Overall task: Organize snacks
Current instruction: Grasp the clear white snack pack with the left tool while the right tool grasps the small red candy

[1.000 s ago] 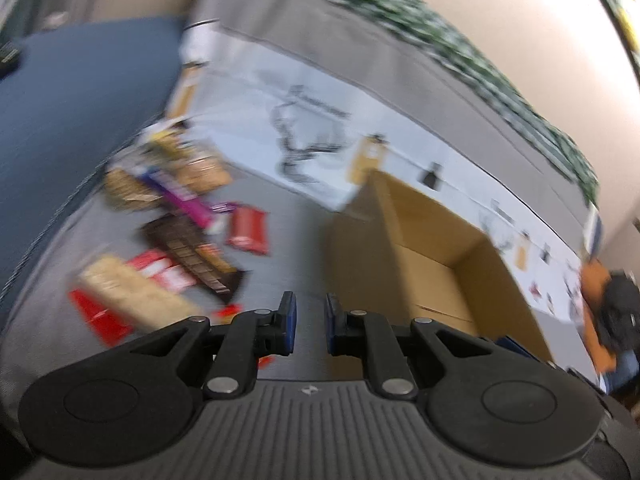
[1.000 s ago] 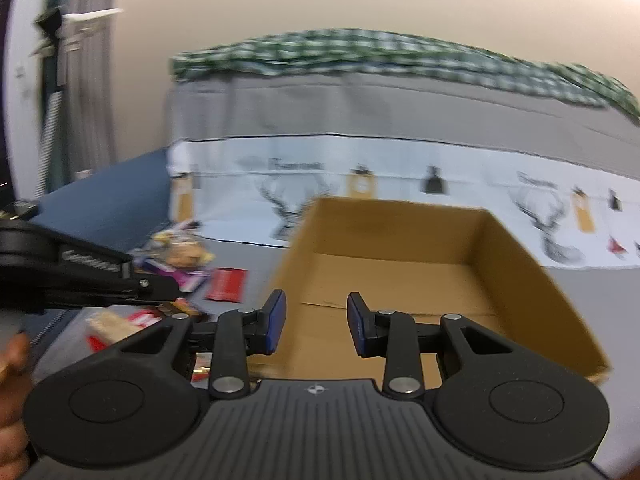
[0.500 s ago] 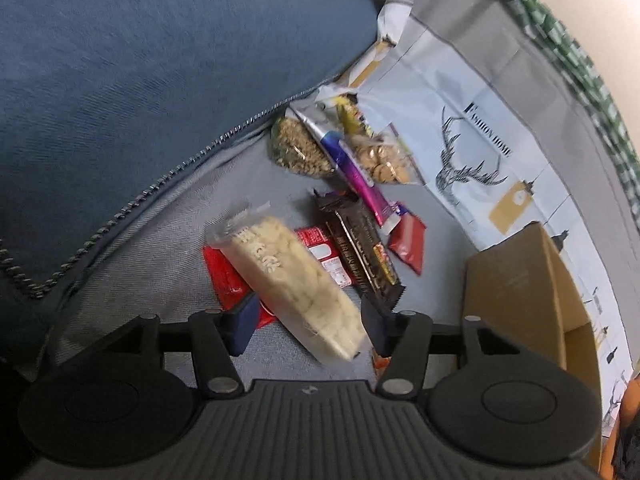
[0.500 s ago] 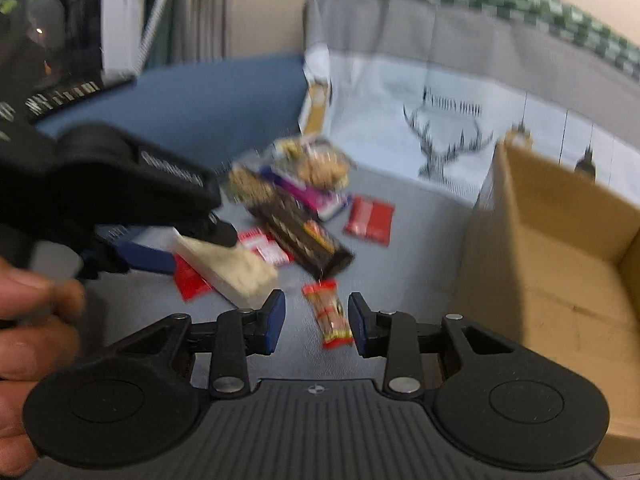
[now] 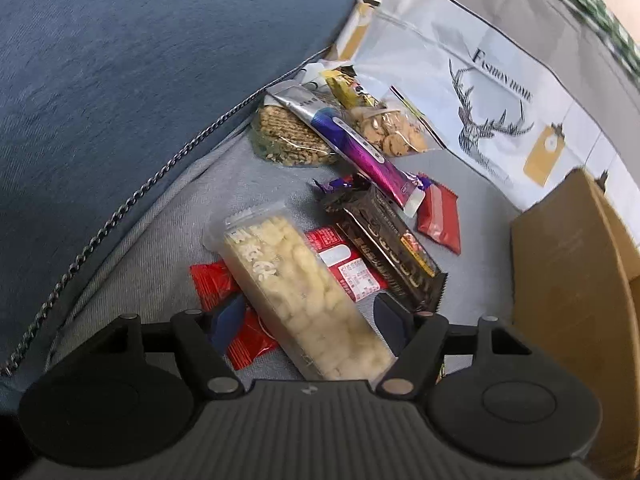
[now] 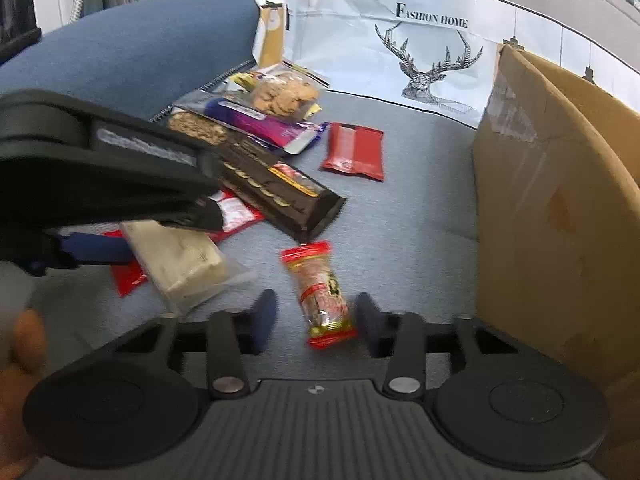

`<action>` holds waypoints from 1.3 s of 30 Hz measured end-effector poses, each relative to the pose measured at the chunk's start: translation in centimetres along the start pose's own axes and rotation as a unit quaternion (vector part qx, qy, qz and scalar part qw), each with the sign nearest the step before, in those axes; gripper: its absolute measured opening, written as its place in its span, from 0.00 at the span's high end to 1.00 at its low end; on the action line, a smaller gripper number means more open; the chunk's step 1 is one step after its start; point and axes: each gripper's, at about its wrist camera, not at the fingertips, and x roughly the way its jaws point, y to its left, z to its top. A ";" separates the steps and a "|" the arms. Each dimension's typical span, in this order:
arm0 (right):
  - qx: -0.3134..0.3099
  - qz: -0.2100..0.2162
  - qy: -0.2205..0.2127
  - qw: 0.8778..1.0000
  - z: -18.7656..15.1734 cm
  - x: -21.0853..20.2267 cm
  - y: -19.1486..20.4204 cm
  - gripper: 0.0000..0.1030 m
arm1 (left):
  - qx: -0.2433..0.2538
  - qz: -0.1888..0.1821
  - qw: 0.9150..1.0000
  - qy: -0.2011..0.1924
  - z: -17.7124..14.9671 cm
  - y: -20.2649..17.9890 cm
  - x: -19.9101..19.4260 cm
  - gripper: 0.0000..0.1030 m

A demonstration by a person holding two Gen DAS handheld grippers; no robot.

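Two handheld grippers work over a pile of snacks on grey fabric. The left gripper (image 5: 306, 322) has just been opening; its jaws stand wide on either side of the long clear pack of pale puffed snack (image 5: 296, 284), white characters printed on its top. In the left wrist view the pads appear clear of the wrapper, though the near end of the pack is hidden by the gripper body, so contact cannot be ruled out. Under that pack lie flat red packets (image 5: 212, 280), one with a white label (image 5: 352, 268).

Just beyond the left gripper's right finger lies the dark brown biscuit bar wrapper (image 5: 384, 244). Further ahead are a purple and silver sachet (image 5: 360, 148), a clear bag of small round cookies (image 5: 388, 128), a round cake of seeded cracker (image 5: 288, 136) and a yellow packet (image 5: 344, 84). A red foil pouch (image 5: 440, 216) lies to the right of the bar.

The right gripper (image 6: 316, 320) has its jaws part open, with a small red and gold wrapped roll (image 6: 322, 292) lying between the fingers, untouched on both sides. Right of its fingers stands the open brown cardboard box (image 6: 552, 208). Beyond, a white cloth panel (image 6: 360, 40) reads "FASHION HOME" above a stag drawing.
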 end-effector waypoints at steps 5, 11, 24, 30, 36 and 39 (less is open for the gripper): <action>-0.021 0.013 -0.014 1.000 -0.5 -0.6 0.5 0.79 | 0.011 0.005 1.000 -0.001 0.3 0.6 -0.3 0.58; -0.008 0.030 -0.006 1.000 -1.3 -2.6 -0.3 0.81 | 0.003 -0.035 0.999 -0.001 0.3 1.4 -1.8 0.59; -0.013 0.029 0.036 0.999 -4.5 -5.3 -0.7 0.77 | 0.106 -0.065 0.989 0.080 -5.0 -0.9 -5.1 0.60; -0.006 0.041 0.034 0.999 -5.0 -5.1 -1.2 0.76 | 0.111 -0.063 0.988 0.088 -6.1 -0.8 -5.5 0.58; -0.019 0.038 0.025 0.999 -5.1 -5.1 -1.0 0.76 | 0.100 -0.065 0.989 0.092 -6.8 -0.5 -4.4 0.55; -0.023 0.038 0.022 0.999 -5.3 -5.3 -1.0 0.77 | 0.111 -0.066 0.988 0.087 -6.9 -1.0 -4.4 0.55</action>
